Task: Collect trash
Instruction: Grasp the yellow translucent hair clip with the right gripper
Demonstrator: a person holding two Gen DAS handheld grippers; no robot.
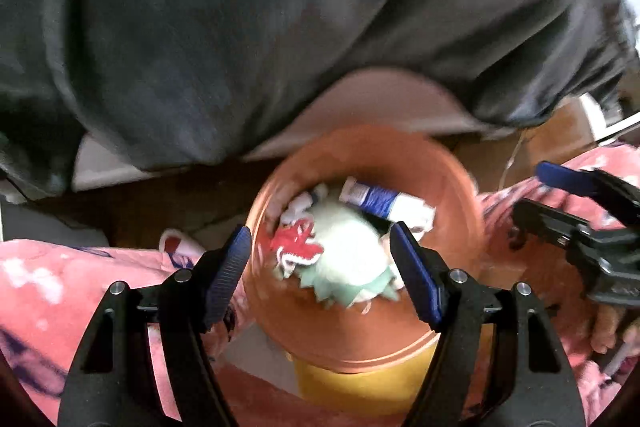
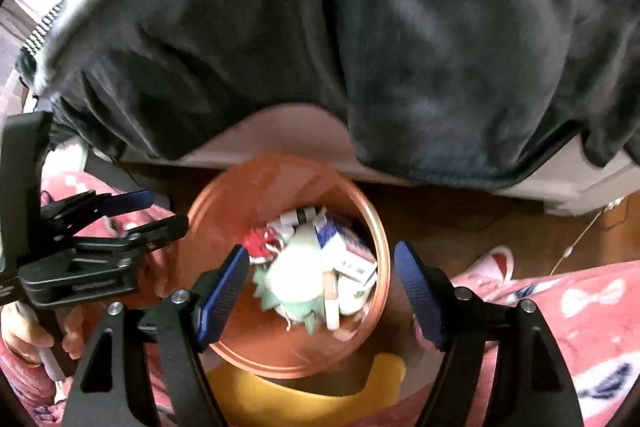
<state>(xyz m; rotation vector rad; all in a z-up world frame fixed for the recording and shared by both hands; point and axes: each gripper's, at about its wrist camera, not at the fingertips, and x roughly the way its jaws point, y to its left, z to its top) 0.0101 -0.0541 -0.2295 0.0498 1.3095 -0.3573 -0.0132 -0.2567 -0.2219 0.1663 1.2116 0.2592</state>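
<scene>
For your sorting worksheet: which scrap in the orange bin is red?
The crumpled wrapper at the pile's left edge; the neighbouring pieces are pale green, white or blue.

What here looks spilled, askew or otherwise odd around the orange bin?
Nothing stands out. The trash lies inside the orange bin, none visibly over its rim. Both the left hand-held gripper and right hand-held gripper hang open above it, empty. Motion blur hides fine detail.

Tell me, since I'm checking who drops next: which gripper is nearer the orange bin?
Neither, clearly. The left gripper and the right gripper both hang open above the orange bin, side by side.
</scene>
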